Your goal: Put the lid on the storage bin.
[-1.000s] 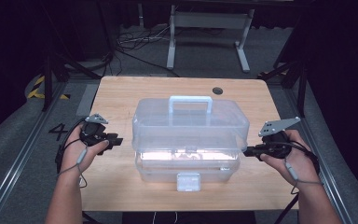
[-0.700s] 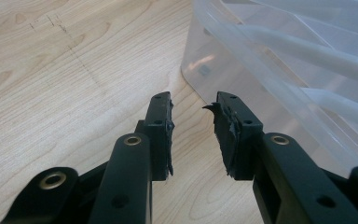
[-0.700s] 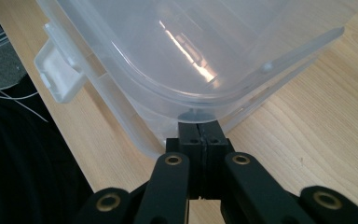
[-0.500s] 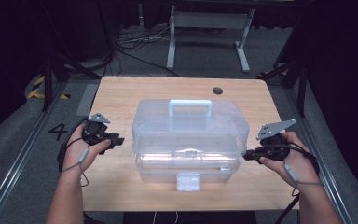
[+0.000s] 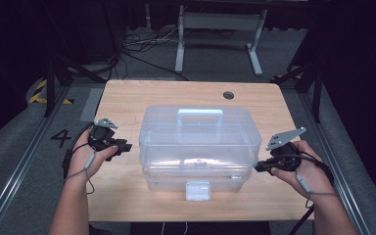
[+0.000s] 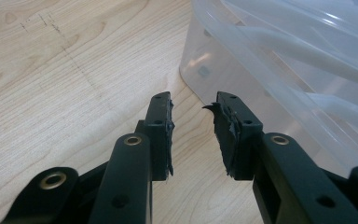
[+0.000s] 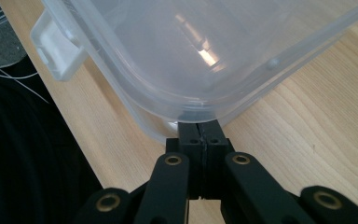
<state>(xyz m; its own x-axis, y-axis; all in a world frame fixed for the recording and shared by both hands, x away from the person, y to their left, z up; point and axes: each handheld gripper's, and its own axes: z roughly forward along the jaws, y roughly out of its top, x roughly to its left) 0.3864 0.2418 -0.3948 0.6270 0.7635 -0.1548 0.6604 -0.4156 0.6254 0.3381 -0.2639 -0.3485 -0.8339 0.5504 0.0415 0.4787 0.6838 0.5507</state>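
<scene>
High view: the contents of the clear plastic box point(image 5: 199, 147) remain indistinct behind glare on its lid (a faint pale patch inside cannot be identified). The person's forearms are cut off by the bottom edge. The tips of the right gripper point(image 5: 260, 167) are too small to separate from the box's corner.

Left gripper view: the box point(image 6: 279, 60) is cropped by the top and right edges; its far wall and interior blur together. The left gripper point(image 6: 193, 133) is cut off at the bottom edge.

Right gripper view: the box's underside near the right gripper point(image 7: 201, 128) is shadowed, so contact cannot be judged. The white latch point(image 7: 58, 44) is partly cropped at the left (its hinge hidden).
</scene>
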